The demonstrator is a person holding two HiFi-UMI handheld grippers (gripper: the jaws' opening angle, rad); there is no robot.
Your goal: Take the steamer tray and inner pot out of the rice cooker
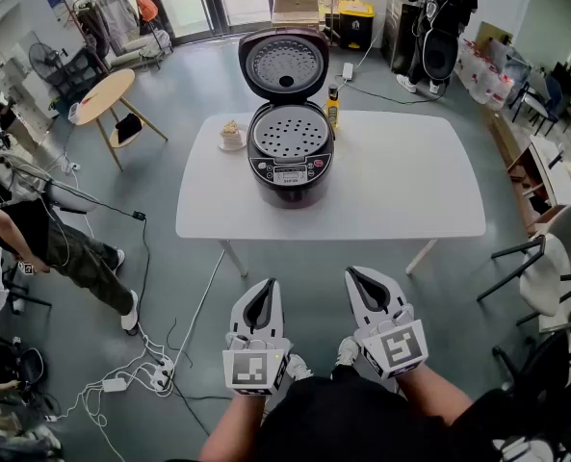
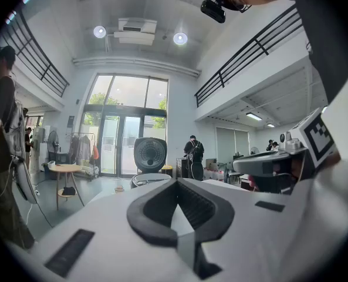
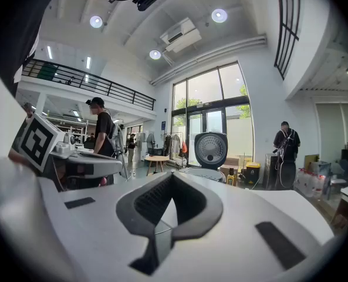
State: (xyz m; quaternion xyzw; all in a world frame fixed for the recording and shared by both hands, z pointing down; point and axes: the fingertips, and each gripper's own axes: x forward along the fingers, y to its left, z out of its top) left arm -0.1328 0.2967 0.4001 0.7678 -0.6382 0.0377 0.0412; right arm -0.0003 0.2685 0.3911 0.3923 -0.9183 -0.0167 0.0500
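White table (image 1: 410, 200) on grey floor (image 1: 189, 94), open rice cooker (image 1: 290, 152) atop — left gripper (image 1: 263, 292), right gripper (image 1: 359, 282) clenched, empty

Rig as I view it from above: left gripper (image 1: 263, 289) and right gripper (image 1: 360, 279), each a white moulded shell lined with black ribbed pads (image 2: 198, 207). The left cube (image 1: 254, 370) and right cube (image 1: 397, 347) carry black-and-white square markers. A black garment (image 1: 343, 422) covers the torso.

Black rice cooker (image 1: 287, 189), perforated silver steamer tray (image 1: 292, 131), white table (image 1: 401, 191)
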